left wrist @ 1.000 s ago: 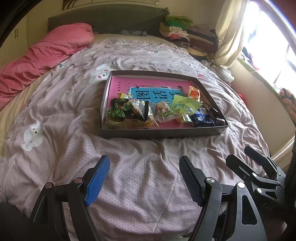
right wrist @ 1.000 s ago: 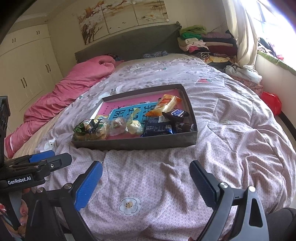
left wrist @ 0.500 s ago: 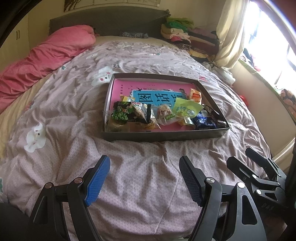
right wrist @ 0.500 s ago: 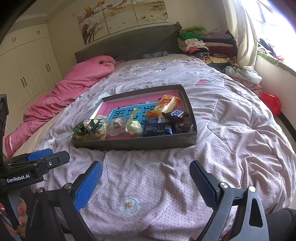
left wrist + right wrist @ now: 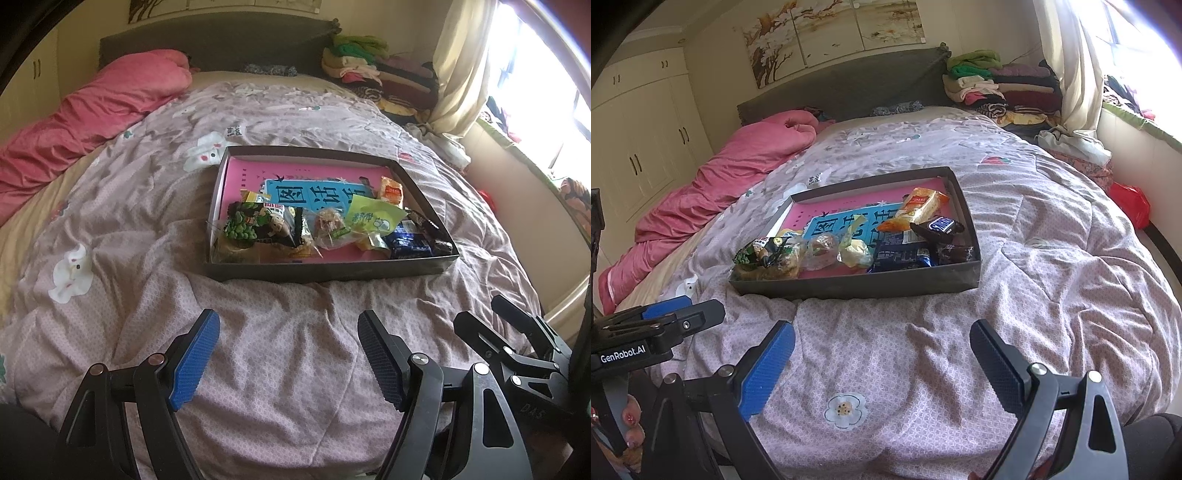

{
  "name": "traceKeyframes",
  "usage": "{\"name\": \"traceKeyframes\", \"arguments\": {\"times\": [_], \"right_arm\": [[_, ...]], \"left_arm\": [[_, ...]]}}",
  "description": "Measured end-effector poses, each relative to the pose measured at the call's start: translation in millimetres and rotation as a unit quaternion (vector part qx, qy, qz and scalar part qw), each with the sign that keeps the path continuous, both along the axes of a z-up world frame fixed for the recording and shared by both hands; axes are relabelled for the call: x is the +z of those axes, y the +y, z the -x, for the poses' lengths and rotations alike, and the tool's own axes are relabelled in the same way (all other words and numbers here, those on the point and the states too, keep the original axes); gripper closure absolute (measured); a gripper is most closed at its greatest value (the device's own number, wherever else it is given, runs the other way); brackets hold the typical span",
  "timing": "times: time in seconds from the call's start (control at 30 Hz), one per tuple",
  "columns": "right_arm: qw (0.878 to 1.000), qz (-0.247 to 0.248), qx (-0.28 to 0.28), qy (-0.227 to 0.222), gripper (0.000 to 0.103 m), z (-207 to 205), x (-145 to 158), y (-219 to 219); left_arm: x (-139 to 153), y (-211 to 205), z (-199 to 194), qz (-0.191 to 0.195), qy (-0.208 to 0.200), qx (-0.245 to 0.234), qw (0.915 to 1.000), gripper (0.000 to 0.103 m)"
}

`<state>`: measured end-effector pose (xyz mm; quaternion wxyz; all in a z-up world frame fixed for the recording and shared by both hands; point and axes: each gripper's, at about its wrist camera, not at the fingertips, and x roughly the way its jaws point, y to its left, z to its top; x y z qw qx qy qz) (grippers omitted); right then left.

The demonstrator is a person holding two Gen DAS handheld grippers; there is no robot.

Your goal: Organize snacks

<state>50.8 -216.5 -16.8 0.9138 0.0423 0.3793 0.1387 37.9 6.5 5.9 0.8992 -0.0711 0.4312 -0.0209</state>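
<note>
A shallow dark box [image 5: 332, 271] [image 5: 871, 286] with a pink bottom lies on the bed. Several snack packets lie in its near half: a green pea packet [image 5: 255, 223] [image 5: 764, 251], a clear-wrapped snack [image 5: 330, 227], a light green packet [image 5: 373, 218], a blue packet [image 5: 410, 243] [image 5: 901, 256], an orange packet [image 5: 391, 190] [image 5: 919, 206] and a dark chocolate bar [image 5: 940, 226]. My left gripper [image 5: 288, 356] is open and empty, above the quilt in front of the box. My right gripper [image 5: 882, 363] is open and empty, also short of the box.
The bed has a lilac patterned quilt [image 5: 147, 206] and a rolled pink duvet [image 5: 85, 118] at the far left. Folded clothes [image 5: 997, 88] are stacked by the headboard. A window and curtain are on the right; a red bag [image 5: 1130, 203] lies on the floor.
Both grippers have drawn slightly back and tilted up, so the box sits a little lower in view. Both stay open and nothing in the box has moved.
</note>
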Motion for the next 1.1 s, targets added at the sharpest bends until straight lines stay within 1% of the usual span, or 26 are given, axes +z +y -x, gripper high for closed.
{"name": "traceKeyframes", "arguments": {"times": [1.1], "right_arm": [[1.0,0.0,-0.002,0.0,0.007,-1.9,0.2,-3.1]], "left_arm": [[-2.1,-4.1,0.9,-0.013,0.007,0.001,0.9999,0.025]]}}
